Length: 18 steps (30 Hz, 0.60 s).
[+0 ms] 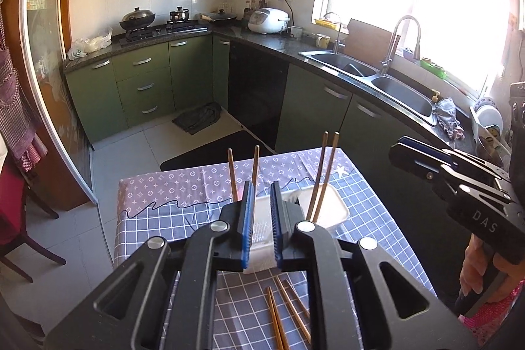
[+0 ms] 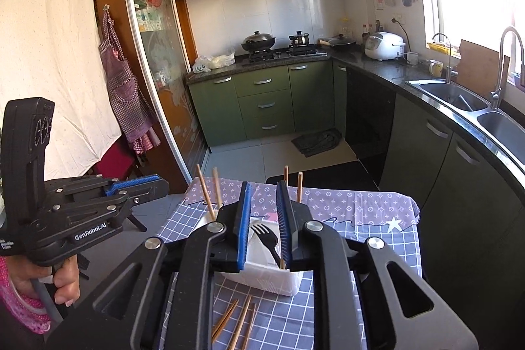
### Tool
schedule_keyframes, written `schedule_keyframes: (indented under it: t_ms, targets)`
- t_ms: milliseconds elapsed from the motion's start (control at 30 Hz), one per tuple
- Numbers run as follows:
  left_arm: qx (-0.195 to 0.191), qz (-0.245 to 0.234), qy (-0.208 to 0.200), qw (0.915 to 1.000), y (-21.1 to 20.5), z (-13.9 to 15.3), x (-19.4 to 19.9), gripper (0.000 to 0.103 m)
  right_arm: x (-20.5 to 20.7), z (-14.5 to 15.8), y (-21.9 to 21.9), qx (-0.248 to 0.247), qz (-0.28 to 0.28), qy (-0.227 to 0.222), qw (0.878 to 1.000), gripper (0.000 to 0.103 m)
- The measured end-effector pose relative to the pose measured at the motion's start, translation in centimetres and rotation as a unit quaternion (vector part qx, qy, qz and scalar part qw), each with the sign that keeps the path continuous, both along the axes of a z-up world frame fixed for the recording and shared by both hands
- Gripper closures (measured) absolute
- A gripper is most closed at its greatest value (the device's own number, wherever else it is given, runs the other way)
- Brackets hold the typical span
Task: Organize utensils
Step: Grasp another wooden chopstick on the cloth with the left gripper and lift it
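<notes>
Hovering above the table, you hold both grippers parted and gripping nothing: the left gripper point(image 1: 262, 218) and right gripper point(image 2: 264, 225) each look down over the white holder point(image 2: 262, 276). The loose chopsticks point(image 2: 238, 322) lie flat on the checked tablecloth point(image 2: 377, 245) just nearer you than the holder, long axes running roughly away from you, neither hand clearly closer. Upright chopsticks point(image 1: 323, 173) and a black fork point(image 2: 267, 238) already stand in the holder, crowding any drop-in.

Right tool point(image 1: 410, 153) reads "DAS"; left tool point(image 2: 144, 186) reads "GenRobot.AI".
</notes>
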<state>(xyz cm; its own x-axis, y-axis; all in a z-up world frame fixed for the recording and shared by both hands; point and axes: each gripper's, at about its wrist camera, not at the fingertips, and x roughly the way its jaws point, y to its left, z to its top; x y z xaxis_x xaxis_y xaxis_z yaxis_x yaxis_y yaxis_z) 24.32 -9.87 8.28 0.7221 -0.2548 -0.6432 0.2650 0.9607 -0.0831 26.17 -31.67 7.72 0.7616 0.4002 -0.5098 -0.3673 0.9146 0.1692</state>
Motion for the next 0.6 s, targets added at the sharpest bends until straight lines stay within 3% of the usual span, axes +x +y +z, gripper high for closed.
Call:
schedule_keyframes:
  t_ms: [100, 200, 433, 600]
  targets:
    - [0.01, -0.014, 0.032, 0.9993, -0.1, -1.6, -1.6, 0.086, -2.6, -2.0, -1.0, -0.003, 0.001, 0.02, 1.0, 0.078]
    - [0.021, -0.028, 0.091, 0.9952, -0.6, -5.1, -2.6, 0.086, -4.5, -5.4, -2.0, -0.01, -0.003, 0.051, 0.999, 0.078]
    - [0.032, -0.035, 0.227, 0.9727, -1.3, -16.0, -2.8, 0.087, -5.3, -14.5, -3.6, -0.015, -0.024, 0.141, 0.99, 0.078]
    - [0.044, -0.025, 0.269, 0.9619, -1.7, -19.9, -2.4, 0.089, -4.7, -18.0, -3.8, -0.011, -0.028, 0.179, 0.983, 0.078]
